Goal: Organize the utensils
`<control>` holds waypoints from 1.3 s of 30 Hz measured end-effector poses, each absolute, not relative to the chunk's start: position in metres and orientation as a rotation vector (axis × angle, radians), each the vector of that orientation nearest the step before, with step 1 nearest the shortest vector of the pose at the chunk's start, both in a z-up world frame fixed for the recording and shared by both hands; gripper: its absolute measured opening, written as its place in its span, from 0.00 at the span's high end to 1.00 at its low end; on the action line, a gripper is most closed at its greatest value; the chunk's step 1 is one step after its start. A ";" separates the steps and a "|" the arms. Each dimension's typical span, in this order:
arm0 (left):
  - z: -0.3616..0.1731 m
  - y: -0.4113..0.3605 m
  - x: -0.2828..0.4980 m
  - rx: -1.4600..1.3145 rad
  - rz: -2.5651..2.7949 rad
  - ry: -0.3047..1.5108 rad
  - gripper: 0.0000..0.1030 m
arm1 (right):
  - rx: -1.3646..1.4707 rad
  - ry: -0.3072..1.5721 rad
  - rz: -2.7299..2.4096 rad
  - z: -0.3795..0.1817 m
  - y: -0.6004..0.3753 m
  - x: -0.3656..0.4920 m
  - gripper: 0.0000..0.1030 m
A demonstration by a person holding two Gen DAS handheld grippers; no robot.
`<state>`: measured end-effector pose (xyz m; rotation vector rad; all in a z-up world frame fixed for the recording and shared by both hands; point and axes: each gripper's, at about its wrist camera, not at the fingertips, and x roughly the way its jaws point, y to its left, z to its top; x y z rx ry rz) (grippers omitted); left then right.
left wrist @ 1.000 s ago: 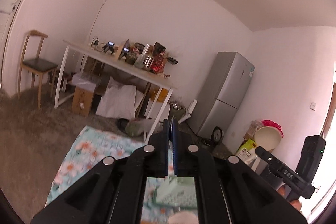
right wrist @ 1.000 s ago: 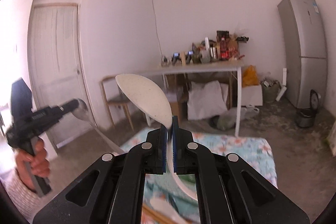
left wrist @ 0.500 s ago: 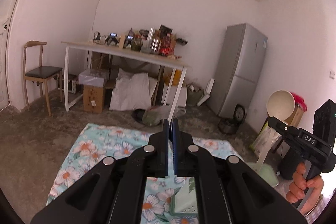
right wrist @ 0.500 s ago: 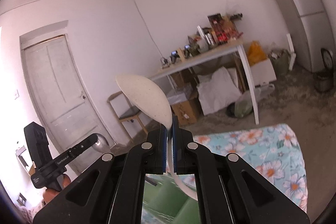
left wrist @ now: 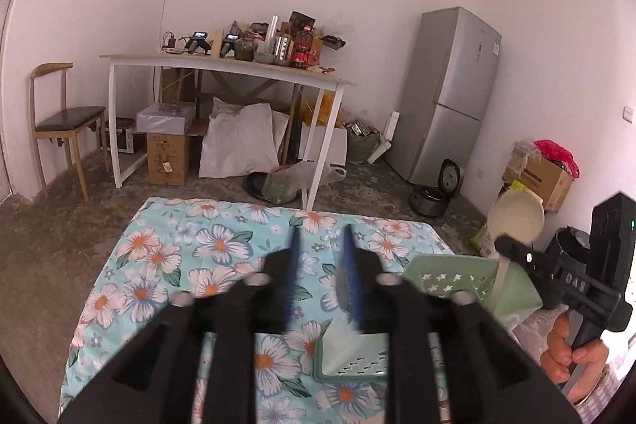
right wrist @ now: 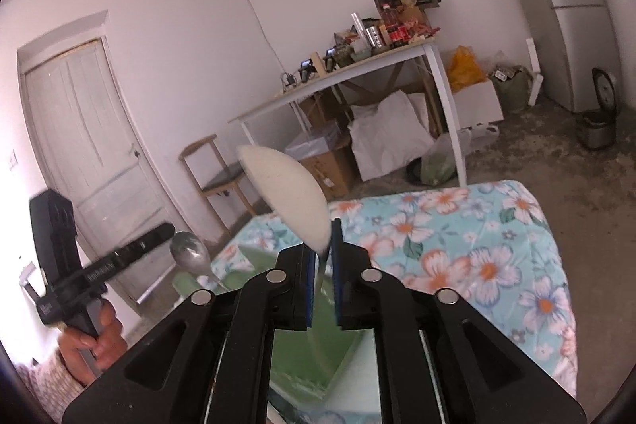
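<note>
Left gripper (left wrist: 320, 265): jaws opening, blue pads apart; in the right wrist view a metal spoon (right wrist: 190, 252) sits just off its tip, contact unclear through blur. Right gripper (right wrist: 322, 257): jaws opening, the white ladle (right wrist: 287, 194) handle between the pads, seemingly no longer pinched. Both hover over the green utensil basket (left wrist: 453, 283) on the floral cloth (left wrist: 190, 257).
</note>
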<state>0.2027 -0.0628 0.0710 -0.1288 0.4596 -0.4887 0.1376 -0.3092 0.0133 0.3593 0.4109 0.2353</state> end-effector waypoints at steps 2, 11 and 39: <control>0.075 -0.060 0.196 -0.132 -0.488 0.445 0.64 | 0.338 0.406 0.223 0.016 -0.308 0.128 0.68; 0.091 -0.036 0.164 -0.192 -0.454 0.428 0.34 | 0.247 0.351 0.186 0.046 -0.303 0.085 0.45; -0.018 -0.082 0.155 -0.054 -0.740 0.808 0.43 | 0.465 0.629 0.159 -0.049 -0.273 0.047 0.42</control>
